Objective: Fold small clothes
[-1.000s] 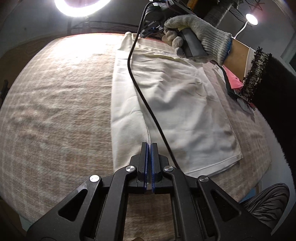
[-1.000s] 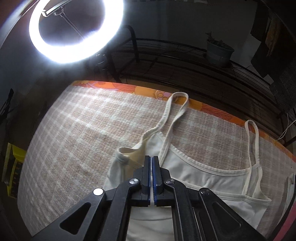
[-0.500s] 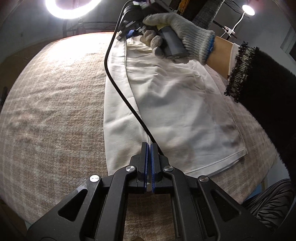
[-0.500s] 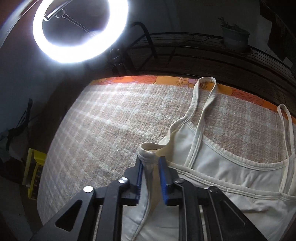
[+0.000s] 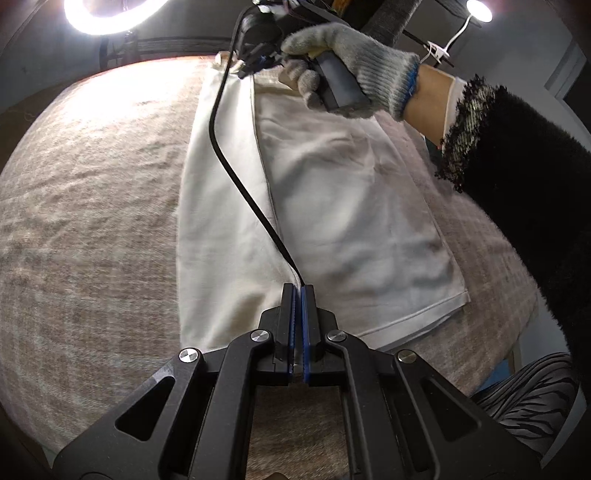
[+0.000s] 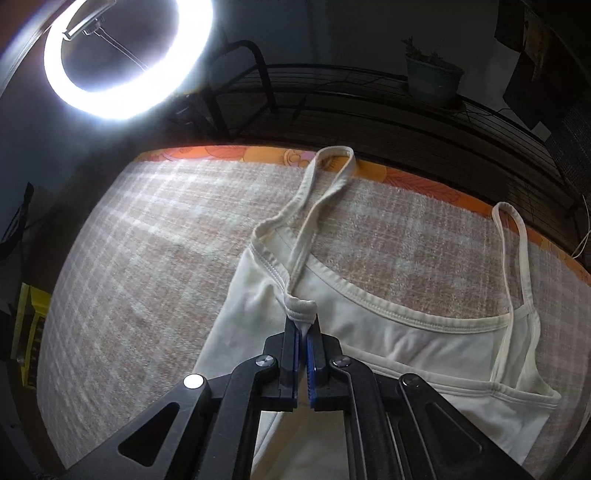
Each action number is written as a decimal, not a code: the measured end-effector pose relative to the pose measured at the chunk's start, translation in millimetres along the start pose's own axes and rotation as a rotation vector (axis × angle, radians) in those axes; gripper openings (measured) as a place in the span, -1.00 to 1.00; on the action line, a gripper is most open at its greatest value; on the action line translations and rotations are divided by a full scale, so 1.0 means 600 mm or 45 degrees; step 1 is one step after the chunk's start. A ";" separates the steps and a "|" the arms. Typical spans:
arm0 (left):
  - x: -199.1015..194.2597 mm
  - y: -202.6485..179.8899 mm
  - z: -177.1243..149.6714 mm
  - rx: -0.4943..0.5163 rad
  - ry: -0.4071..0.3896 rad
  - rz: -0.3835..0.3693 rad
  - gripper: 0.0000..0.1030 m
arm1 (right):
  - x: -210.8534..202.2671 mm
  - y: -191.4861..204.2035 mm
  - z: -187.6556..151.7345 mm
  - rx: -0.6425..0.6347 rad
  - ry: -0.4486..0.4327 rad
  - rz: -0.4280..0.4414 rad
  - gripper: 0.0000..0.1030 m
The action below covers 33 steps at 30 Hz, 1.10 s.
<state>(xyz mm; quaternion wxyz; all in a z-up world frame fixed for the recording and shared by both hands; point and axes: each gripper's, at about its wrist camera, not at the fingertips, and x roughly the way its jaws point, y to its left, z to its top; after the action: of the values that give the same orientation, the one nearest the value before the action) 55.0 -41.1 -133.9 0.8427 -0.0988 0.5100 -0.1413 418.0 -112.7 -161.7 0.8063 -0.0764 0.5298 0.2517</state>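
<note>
Plaid cloth bears a cream camisole, both grippers' fingers pinching its folded edge.

One white top lies on the counter, and it has two thin straps, one at each shoulder. One checked cloth covers the counter. Two grippers are in view: the left gripper and the right gripper, each with two fingers. One gloved hand shows, with one black cable running from it. There is one ring light, one small lamp and one potted plant.
</note>
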 end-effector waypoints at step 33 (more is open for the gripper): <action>-0.002 0.013 0.007 0.051 0.013 0.140 -0.98 | -0.419 -0.090 -0.419 0.274 -0.350 -0.070 -0.16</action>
<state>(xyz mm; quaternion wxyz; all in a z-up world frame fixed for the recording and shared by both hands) 59.4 -33.4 -133.1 0.8484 -0.0528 0.5161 -0.1053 160.6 -338.7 -52.6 0.8813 0.0311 0.4361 0.1793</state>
